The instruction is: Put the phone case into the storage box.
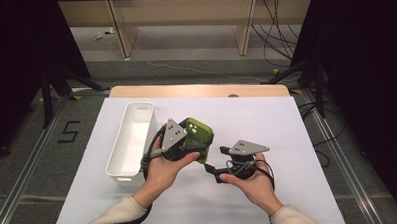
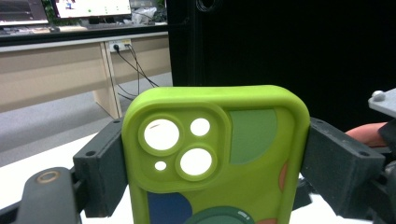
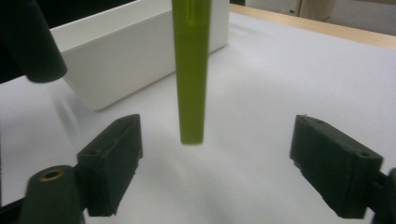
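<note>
Handover looks to be the step in hand: the green phone case [image 2: 219, 163] is clamped across its width by the left gripper [image 1: 195, 142], each of the 2 black pads [image 2: 105, 172] pressing a long edge, with the camera cut-outs facing that gripper's own camera. Holding it by the sides leaves the lower end free, which is probably why the right gripper [image 1: 213, 169] can stand off just below it. In the right gripper view the case [image 3: 190, 70] hangs edge-on, clear of the white sheet [image 3: 280, 84] and midway between the 2 spread pads [image 3: 114, 163], touching neither, so the right jaws stand wide and hold nothing.

In the high view the case [image 1: 199, 132] sits above the middle of the table [image 1: 265, 88], just beside the long white bin [image 1: 123, 167], whose open top faces up and which appears empty. That closeness suggests the bin is where the case is meant to end up, though this is only a judgement. The left hand [image 1: 161, 171] carries the whole weight now; a sideways squeeze on a soft, flexible shell could let it bow or slip
</note>
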The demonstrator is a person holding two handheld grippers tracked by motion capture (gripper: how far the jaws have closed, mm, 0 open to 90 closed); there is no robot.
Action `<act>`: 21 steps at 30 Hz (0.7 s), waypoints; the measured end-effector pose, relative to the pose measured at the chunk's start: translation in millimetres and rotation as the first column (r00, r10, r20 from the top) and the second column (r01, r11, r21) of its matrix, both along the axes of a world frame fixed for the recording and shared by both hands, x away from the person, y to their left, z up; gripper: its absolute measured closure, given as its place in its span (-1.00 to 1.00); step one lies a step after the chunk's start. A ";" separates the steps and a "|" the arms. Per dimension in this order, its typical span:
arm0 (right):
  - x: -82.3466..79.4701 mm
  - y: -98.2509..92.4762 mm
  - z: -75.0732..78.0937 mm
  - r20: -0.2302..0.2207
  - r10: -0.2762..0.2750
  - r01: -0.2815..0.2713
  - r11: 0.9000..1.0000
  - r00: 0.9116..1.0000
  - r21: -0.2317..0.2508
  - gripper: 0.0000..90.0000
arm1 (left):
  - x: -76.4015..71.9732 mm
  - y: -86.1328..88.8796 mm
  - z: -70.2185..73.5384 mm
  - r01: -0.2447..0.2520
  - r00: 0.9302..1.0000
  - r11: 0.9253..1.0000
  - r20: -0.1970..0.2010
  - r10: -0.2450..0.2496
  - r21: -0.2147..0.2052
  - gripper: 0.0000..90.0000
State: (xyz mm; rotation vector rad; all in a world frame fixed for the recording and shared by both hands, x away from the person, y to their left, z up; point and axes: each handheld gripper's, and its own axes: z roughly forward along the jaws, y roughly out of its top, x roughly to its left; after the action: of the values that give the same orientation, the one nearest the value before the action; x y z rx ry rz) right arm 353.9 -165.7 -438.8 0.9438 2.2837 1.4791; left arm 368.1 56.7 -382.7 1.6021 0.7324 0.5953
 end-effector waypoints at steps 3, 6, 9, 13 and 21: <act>-0.4 -8.7 1.6 0.023 0.001 -0.001 1.000 1.000 0.011 -0.67 | 2.4 7.6 4.3 -0.013 1.000 1.000 0.008 0.013 -0.006 -0.64; -2.4 -18.0 3.6 0.038 -0.001 0.000 1.000 0.999 0.021 -0.67 | 4.4 15.8 8.8 -0.031 0.999 0.999 0.018 0.031 -0.012 -0.64; -6.3 -30.5 4.4 0.045 -0.009 0.008 1.000 0.999 0.021 -0.67 | 5.9 23.2 12.9 -0.048 0.999 0.999 0.022 0.049 -0.022 -0.63; -9.6 -39.3 4.1 0.045 -0.020 0.020 1.000 0.999 0.020 -0.67 | 7.0 32.5 17.5 -0.065 0.997 0.998 0.029 0.066 -0.026 -0.63; -14.2 -53.6 6.0 0.071 -0.035 0.033 0.999 0.997 0.028 -0.67 | 9.8 48.2 24.1 -0.094 0.995 0.995 0.038 0.095 -0.031 -0.63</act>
State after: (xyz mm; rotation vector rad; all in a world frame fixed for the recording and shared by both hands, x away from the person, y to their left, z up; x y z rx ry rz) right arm 339.6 -219.3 -432.8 0.9180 2.1923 1.5077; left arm 377.9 104.9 -358.6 1.5308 0.7873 0.6806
